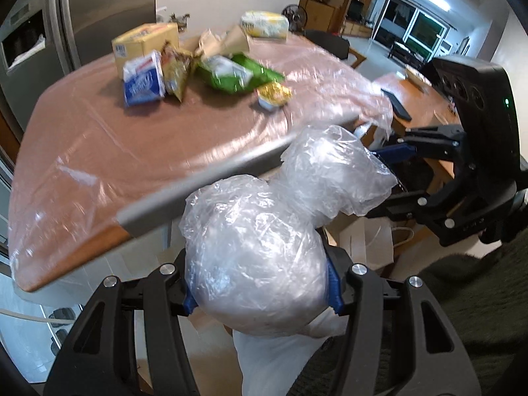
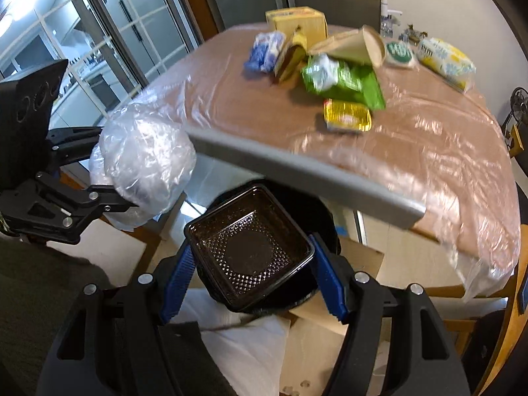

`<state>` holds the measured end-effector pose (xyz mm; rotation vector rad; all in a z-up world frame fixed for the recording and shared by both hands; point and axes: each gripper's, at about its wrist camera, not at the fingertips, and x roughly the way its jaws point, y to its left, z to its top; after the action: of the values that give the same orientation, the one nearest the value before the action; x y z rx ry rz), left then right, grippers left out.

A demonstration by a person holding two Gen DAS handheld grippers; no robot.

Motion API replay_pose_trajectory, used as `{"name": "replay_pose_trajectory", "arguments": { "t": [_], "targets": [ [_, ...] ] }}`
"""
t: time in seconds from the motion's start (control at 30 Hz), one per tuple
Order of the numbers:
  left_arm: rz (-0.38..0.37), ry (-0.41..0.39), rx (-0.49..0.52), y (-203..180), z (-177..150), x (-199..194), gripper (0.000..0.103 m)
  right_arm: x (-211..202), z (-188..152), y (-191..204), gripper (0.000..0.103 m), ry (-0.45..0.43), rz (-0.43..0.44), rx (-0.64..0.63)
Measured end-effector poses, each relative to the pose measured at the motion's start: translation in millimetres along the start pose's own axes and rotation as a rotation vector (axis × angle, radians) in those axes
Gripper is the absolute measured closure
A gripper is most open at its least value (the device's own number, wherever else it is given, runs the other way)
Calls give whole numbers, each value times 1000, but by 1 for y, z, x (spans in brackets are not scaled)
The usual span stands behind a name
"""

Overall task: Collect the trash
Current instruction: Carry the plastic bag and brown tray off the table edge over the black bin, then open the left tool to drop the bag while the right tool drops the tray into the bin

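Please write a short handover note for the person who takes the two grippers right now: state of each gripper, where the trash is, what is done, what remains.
Left gripper: shut on a crumpled clear plastic wad, held off the table edge.
Right gripper: shut on a black plastic tray, also below the table edge.
Still on the table: yellow box, blue packet, green wrapper, yellow tub, paper cone, white-yellow pack.
Done: two pieces picked up. Left: drop both, then clear the table; no bin clearly visible.

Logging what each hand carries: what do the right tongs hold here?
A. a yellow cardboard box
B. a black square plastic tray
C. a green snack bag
B: the right tongs have their blue fingers on either side of the black square plastic tray, below the table edge.
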<state>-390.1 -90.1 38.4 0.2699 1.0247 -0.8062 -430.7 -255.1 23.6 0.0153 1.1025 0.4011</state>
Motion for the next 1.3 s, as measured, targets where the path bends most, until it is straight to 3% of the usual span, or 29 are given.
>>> {"name": "replay_pose_trajectory", "arguments": {
  "t": [0.53,1.3],
  "targets": [
    [64,68,-55,11,-13,52,46,61,-16,-15,37,48,-81,77],
    [79,126,-54,23,-15,92,46,103,-15,-33,37,91,-129,112]
  ]
}}
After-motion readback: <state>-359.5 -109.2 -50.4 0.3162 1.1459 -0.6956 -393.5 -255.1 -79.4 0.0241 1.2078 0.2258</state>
